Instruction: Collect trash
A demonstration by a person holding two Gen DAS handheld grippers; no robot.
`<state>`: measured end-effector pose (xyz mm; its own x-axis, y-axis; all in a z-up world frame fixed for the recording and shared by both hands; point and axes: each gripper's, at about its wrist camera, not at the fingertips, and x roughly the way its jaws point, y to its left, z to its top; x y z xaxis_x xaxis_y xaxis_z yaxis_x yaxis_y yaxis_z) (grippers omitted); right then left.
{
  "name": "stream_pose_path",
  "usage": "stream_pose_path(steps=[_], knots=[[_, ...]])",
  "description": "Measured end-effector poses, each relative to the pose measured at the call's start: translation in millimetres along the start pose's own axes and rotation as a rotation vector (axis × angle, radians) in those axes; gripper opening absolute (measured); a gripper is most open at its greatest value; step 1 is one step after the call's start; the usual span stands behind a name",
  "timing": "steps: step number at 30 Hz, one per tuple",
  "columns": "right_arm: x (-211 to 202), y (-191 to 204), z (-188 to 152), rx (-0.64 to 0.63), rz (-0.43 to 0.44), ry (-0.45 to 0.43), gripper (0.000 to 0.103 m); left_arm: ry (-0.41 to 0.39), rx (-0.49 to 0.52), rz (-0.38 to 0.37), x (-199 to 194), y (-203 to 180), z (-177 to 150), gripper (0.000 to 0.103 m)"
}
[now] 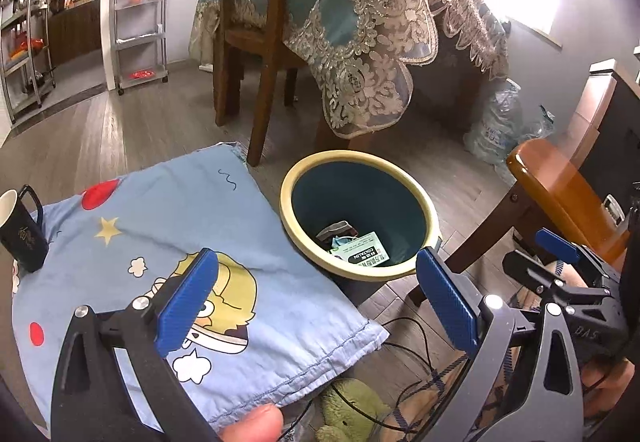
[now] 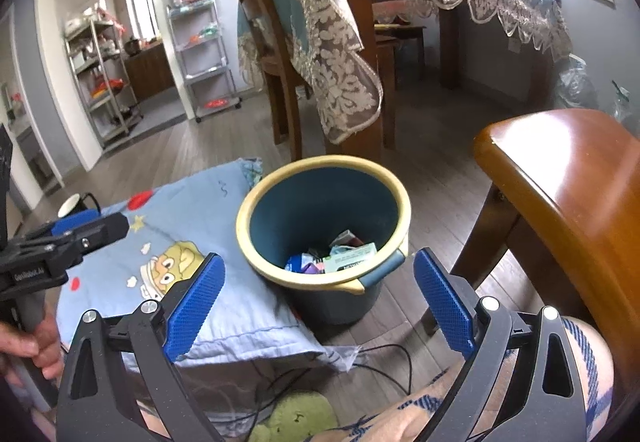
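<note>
A dark blue trash bin with a cream rim (image 1: 352,158) (image 2: 320,162) stands on the wood floor beside a low table. Packaging trash (image 1: 360,250) (image 2: 336,258), including a white-and-green box, lies at its bottom. My left gripper (image 1: 318,266) hovers over the table's edge and the near side of the bin, its blue pads wide open with nothing between them. My right gripper (image 2: 319,262) hangs just short of the bin, also open and empty. Each gripper shows in the other's view: the right gripper (image 1: 560,242) at the right, the left gripper (image 2: 80,234) at the left.
A light blue cartoon cloth (image 1: 160,234) (image 2: 200,214) covers the low table, with a black mug (image 1: 22,230) at its far left. A wooden chair (image 1: 560,178) (image 2: 560,182) stands right of the bin. Behind are a lace-covered dining table (image 1: 360,42) and another chair. Cables (image 1: 400,342) and a green plush toy (image 2: 296,418) lie on the floor.
</note>
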<state>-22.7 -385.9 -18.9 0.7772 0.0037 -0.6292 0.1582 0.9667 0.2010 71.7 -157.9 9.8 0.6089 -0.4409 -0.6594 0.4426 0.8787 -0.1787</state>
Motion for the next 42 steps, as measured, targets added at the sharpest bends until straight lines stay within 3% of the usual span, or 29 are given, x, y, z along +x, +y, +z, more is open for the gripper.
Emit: stream_pose_path(steps=[18,42], knots=[[7.0,-0.3,-3.8,0.025,0.024,0.006,0.095,-0.007,0.056,-0.002,3.9,-11.0,-8.8,0.097],[10.2,2.6,-3.4,0.014,0.033,0.013,0.096,-0.001,0.053,-0.01,5.2,-10.2,-9.8,0.097]])
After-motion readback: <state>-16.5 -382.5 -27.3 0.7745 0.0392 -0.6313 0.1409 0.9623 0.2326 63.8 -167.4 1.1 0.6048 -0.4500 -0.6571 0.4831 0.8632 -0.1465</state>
